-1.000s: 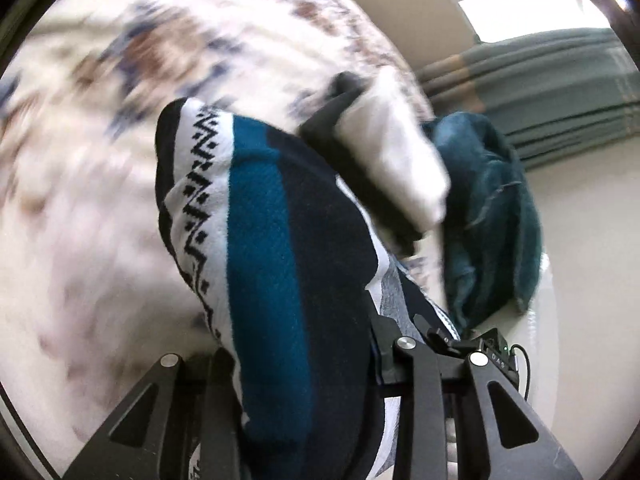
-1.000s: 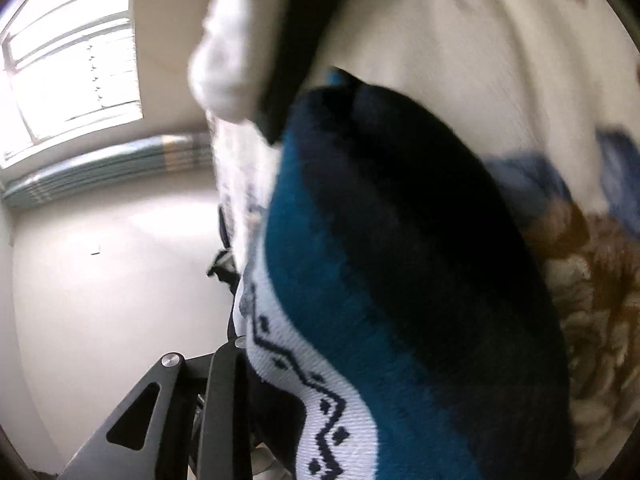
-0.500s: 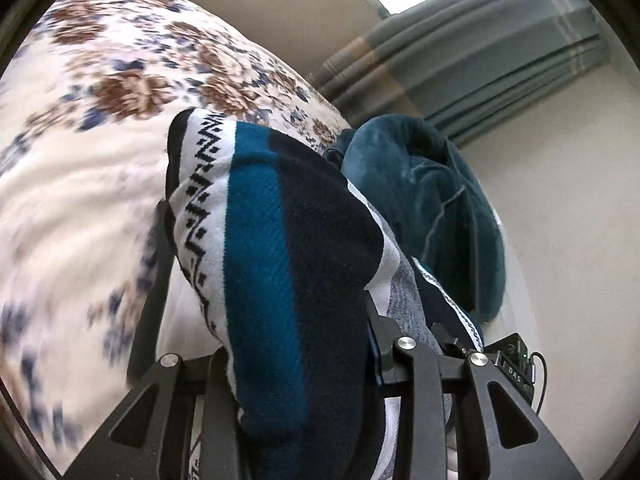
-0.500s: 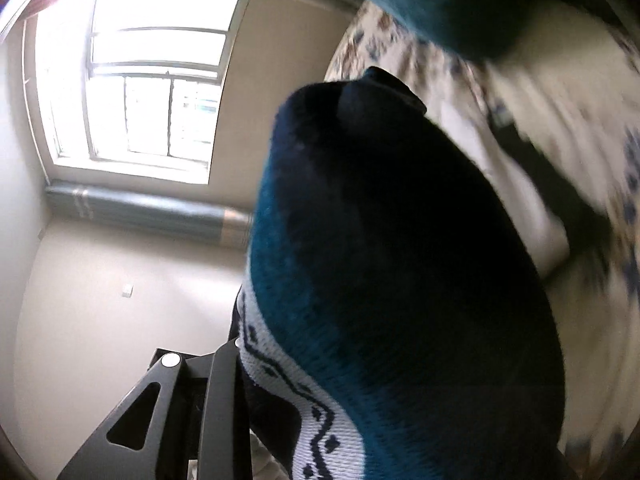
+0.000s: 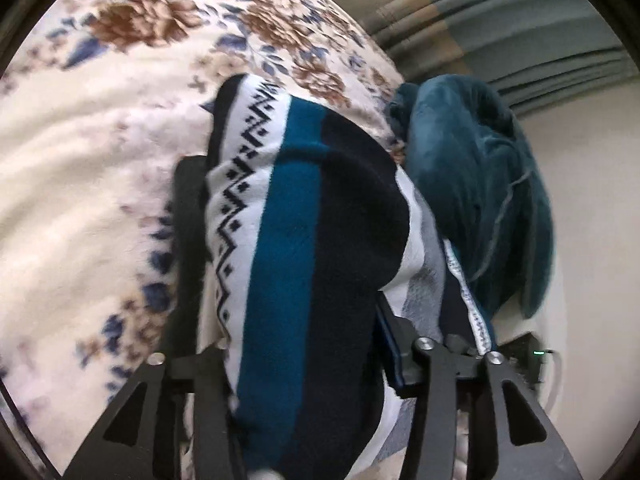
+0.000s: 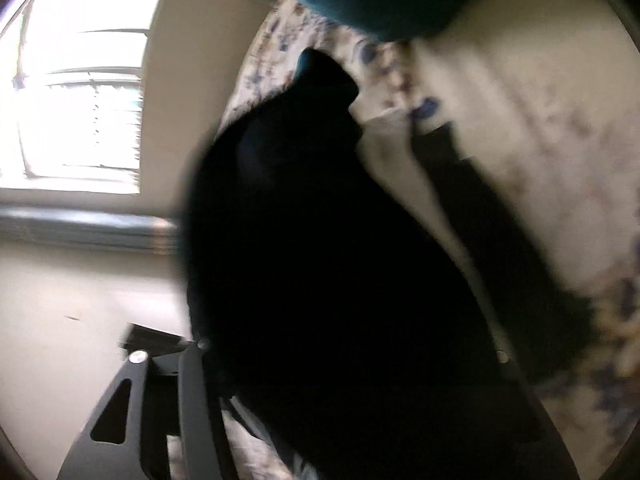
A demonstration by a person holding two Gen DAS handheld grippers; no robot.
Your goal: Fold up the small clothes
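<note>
Knitted wool filled the near foreground of both wrist views: one patterned sweater (image 5: 304, 264), banded in navy, teal and white with a zigzag border, lay bunched between the fingers of the left tongs (image 5: 304, 364). Those jaws had just been opening, and a gap showed between the left finger (image 5: 188, 264) and the cloth on that side, so the garment looked draped over the tool rather than pinched; whether the right-hand pad touched it I could not tell. My judgement was that the person was letting go so the folded piece could settle on the bed.

From the right wrist the same sweater (image 6: 320, 260) appeared as a dark, blurred mass across the right tongs (image 6: 340, 356). Their jaws had also just been opening with the cloth between them, but only one finger base showed, and whether the pads pressed on the knit could not be made out.

Beneath and beyond it spread one floral blanket (image 5: 100, 160), cream with brown roses and blue leaves, serving as the folding surface. Farther off sat one teal fleece garment (image 5: 480, 184), crumpled at the bed's edge, probably waiting its turn. Behind that hung a grey-green curtain (image 5: 520, 24), and the right view showed one bright window (image 6: 80, 92).
</note>
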